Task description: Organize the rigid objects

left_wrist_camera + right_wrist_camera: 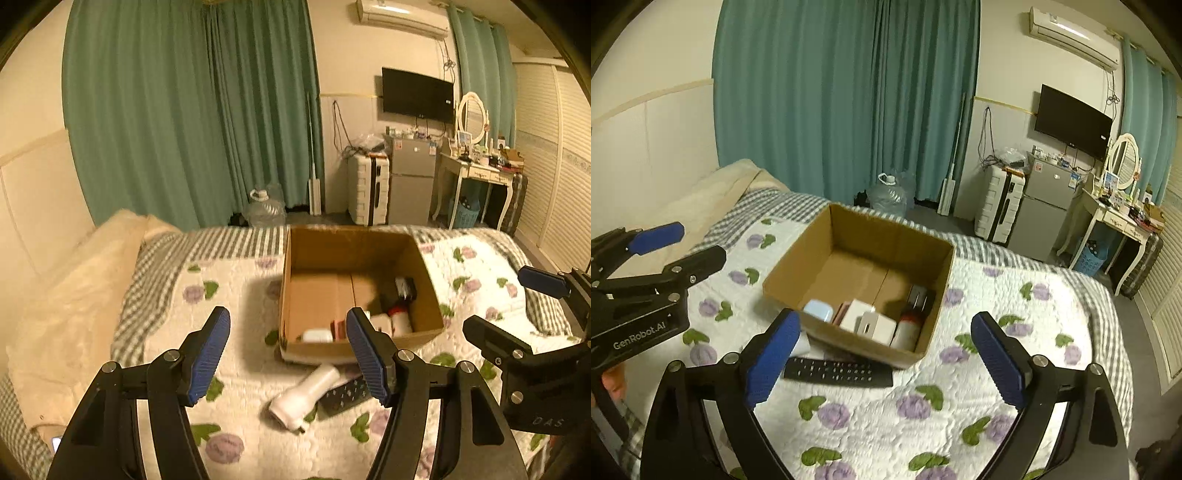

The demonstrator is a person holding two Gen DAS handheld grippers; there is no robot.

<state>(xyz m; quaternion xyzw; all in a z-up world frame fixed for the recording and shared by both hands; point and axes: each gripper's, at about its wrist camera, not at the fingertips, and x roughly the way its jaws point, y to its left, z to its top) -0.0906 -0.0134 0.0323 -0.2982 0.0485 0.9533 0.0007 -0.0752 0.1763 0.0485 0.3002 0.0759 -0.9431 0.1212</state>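
Observation:
An open cardboard box (288,280) (798,266) stands on the flowered bed quilt. It holds several small items: white boxes (877,326), a pale blue case (818,310), a white bottle with a red cap (400,319) (907,332). A white bottle (306,395) lies on the quilt in front of the box, next to a black remote control (343,395) (838,371). My left gripper (288,354) is open and empty above the white bottle. My right gripper (886,362) is open and empty above the remote.
A cream pillow (77,302) lies at the bed's left end. Beyond the bed are teal curtains (192,110), a water jug (264,210), a suitcase (367,192), a small fridge (412,184) and a dressing table (476,173). The bed edge drops off at right.

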